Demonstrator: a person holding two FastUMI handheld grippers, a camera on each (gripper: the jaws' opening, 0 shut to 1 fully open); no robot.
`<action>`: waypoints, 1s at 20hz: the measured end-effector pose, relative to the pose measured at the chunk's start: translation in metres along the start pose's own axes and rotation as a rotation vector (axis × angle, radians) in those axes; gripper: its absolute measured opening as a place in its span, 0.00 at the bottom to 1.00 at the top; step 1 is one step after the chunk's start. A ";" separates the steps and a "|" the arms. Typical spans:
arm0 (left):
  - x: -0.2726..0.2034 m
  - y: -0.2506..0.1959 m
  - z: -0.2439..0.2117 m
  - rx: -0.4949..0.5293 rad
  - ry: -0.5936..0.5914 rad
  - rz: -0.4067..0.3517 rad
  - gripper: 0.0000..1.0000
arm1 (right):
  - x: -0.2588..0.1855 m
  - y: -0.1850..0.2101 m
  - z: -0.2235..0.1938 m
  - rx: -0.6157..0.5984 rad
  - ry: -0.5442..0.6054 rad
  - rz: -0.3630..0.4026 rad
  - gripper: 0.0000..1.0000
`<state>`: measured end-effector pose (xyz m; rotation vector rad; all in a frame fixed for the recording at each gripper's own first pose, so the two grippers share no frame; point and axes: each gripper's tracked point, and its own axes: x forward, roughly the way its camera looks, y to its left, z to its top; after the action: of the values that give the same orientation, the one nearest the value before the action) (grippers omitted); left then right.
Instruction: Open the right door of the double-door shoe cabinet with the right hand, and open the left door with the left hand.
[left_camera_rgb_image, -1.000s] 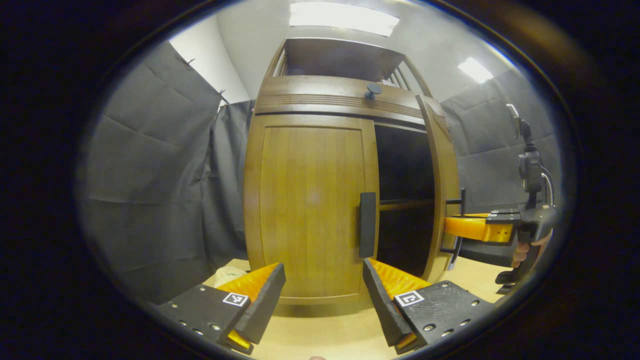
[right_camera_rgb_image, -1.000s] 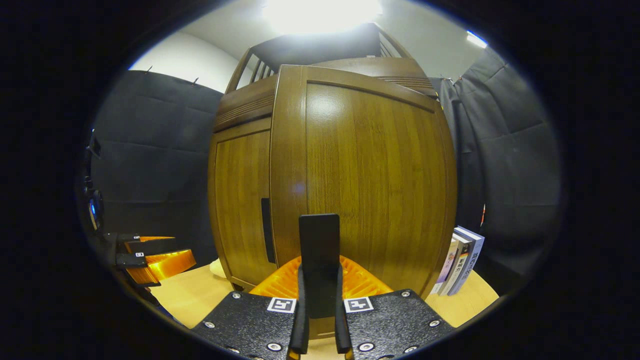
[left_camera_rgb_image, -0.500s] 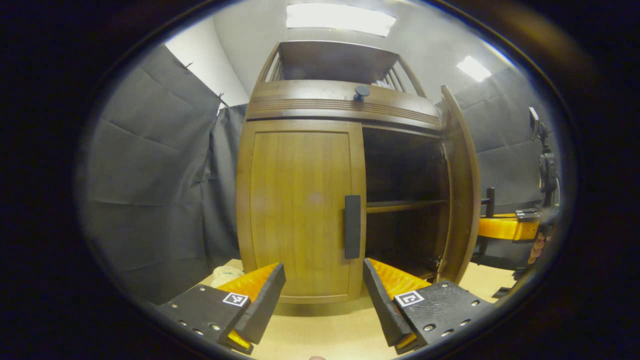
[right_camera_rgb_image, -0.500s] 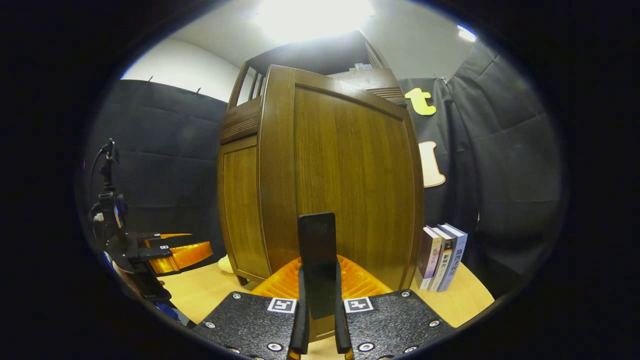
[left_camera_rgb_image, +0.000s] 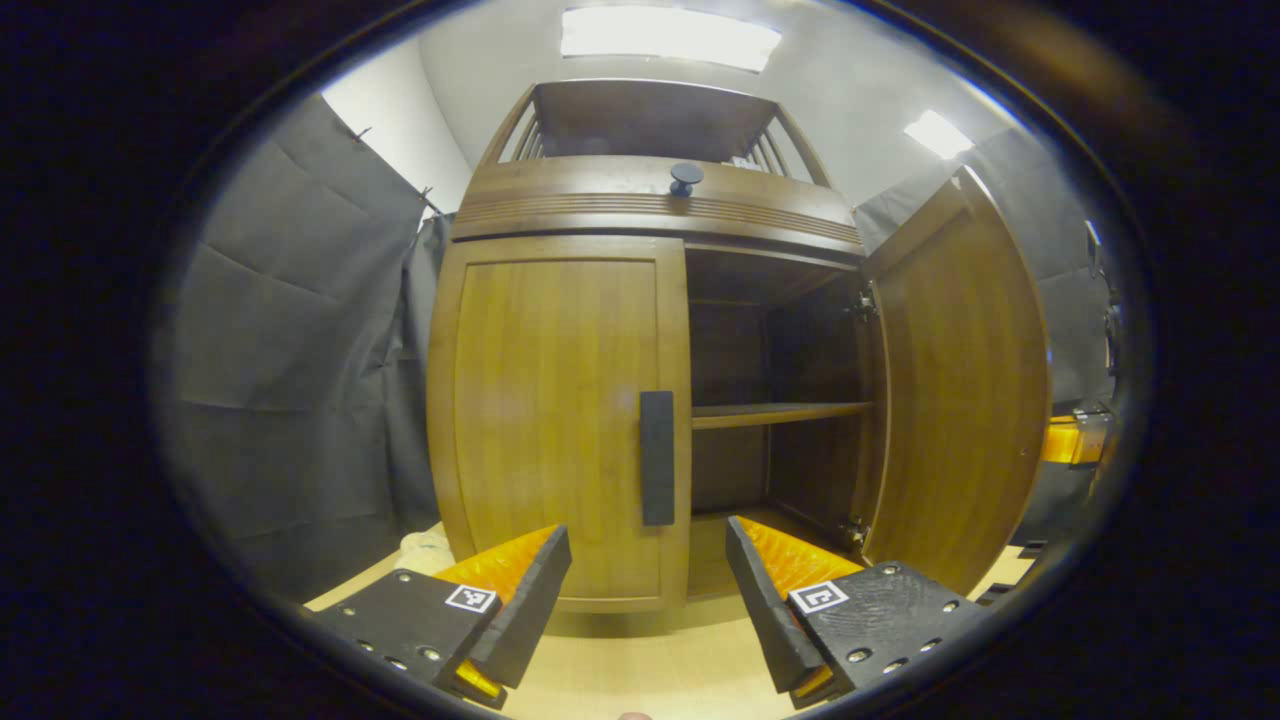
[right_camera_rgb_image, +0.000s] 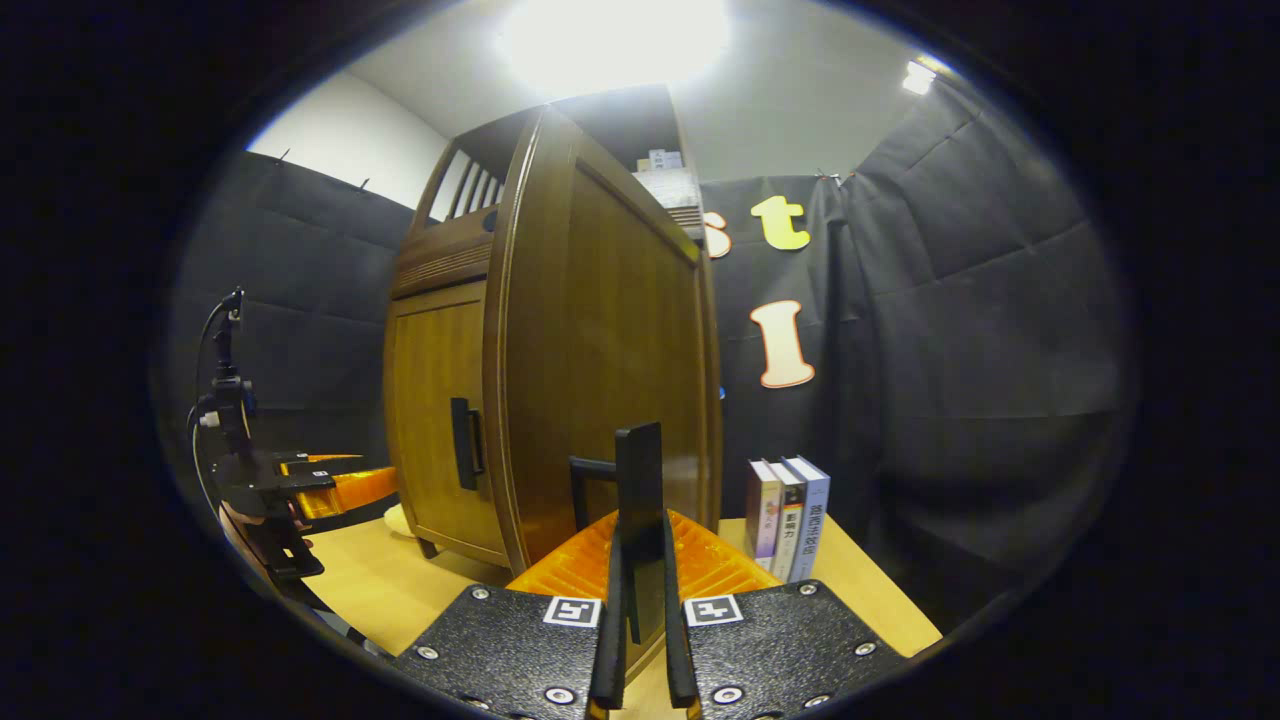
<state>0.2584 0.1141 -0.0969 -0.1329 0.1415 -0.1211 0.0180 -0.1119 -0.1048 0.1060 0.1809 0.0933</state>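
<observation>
The shoe cabinet (left_camera_rgb_image: 600, 400) is set on the table (left_camera_rgb_image: 640, 665), with its left door (left_camera_rgb_image: 550, 420) closed and its right door (left_camera_rgb_image: 950, 400) swung out to the right. A shelf (left_camera_rgb_image: 775, 410) is seen inside. Three books (right_camera_rgb_image: 787, 515) are stood upright on the table to the right of the cabinet.

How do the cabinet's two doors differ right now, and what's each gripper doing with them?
The right door is swung wide open, baring the shelf; the left door sits shut, flush with the frame. The right gripper is clamped on the right door's handle; the left gripper is open, short of the left door's handle. Both are matching wood panels with dark vertical handles.
</observation>
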 end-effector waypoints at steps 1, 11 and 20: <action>0.003 0.002 -0.002 0.000 0.003 -0.007 0.92 | -0.002 -0.010 0.001 0.007 -0.001 -0.014 0.14; 0.027 -0.026 -0.014 0.018 0.031 0.003 0.92 | -0.007 -0.069 -0.001 0.078 -0.017 0.002 0.06; 0.028 -0.009 -0.023 -0.013 0.053 0.033 0.92 | -0.029 -0.085 -0.007 0.012 0.021 -0.057 0.09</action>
<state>0.2818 0.0983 -0.1222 -0.1399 0.1968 -0.0908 -0.0045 -0.1980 -0.1159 0.1117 0.2053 0.0363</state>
